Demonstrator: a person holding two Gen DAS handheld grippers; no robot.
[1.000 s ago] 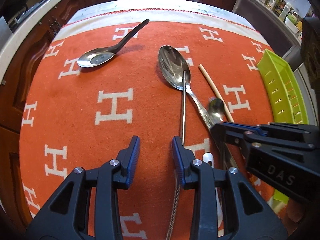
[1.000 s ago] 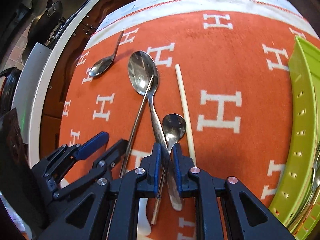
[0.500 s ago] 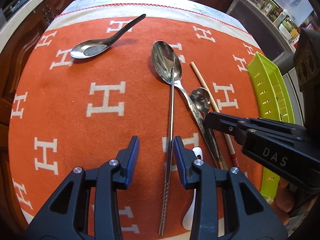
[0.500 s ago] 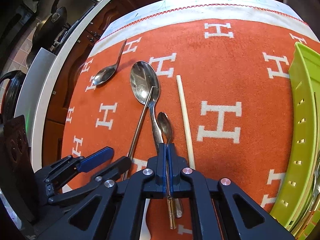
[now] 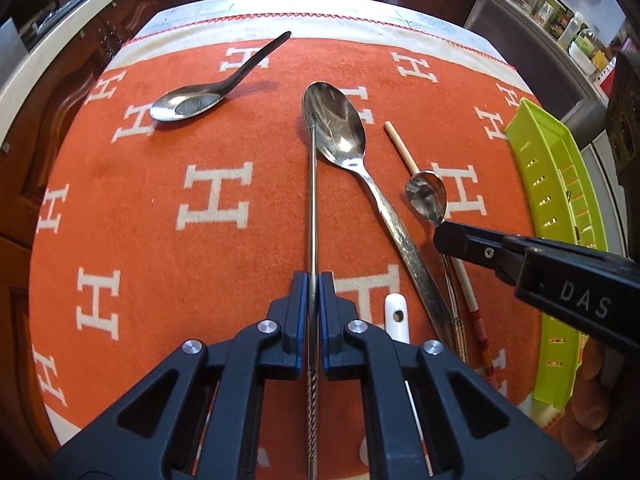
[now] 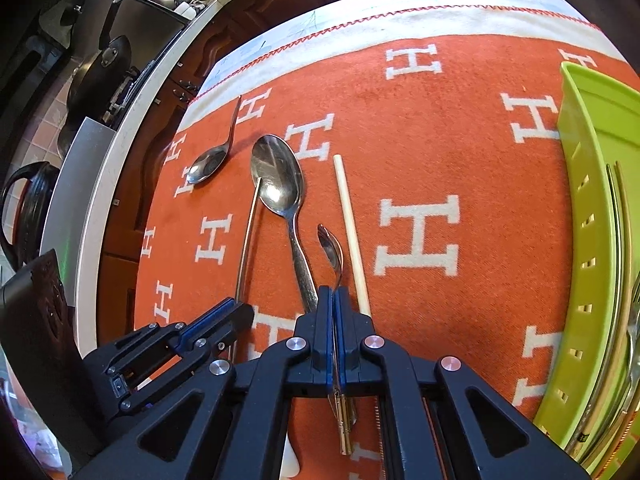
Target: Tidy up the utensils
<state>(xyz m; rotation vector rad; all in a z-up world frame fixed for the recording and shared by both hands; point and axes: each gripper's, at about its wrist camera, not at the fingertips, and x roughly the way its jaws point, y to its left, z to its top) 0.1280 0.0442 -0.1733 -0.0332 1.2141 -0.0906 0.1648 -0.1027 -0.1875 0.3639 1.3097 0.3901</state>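
Both claws clamped on utensils over the orange cloth.

The left claw (image 5: pixel 314 286), its jaws just closed, pinches the thin metal rod (image 5: pixel 313 200); the right claw (image 6: pixel 333 300) grips the small spoon (image 6: pixel 331 250) by its handle. Between them lies the large spoon (image 5: pixel 340 132), the wooden chopstick (image 6: pixel 350 232) beside it, a black-handled spoon (image 5: pixel 208 92) well apart, and the green tray (image 6: pixel 580 200) at the surface's right edge.

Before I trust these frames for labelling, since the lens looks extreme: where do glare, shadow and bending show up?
Left wrist view: fisheye bends the green tray into an arc; bright glare sits in the large spoon bowl; the bent black-handled spoon casts a soft shadow. Right wrist view: the cloth's stitched edge curves, corners go black, and the pale chopstick stays sharp.
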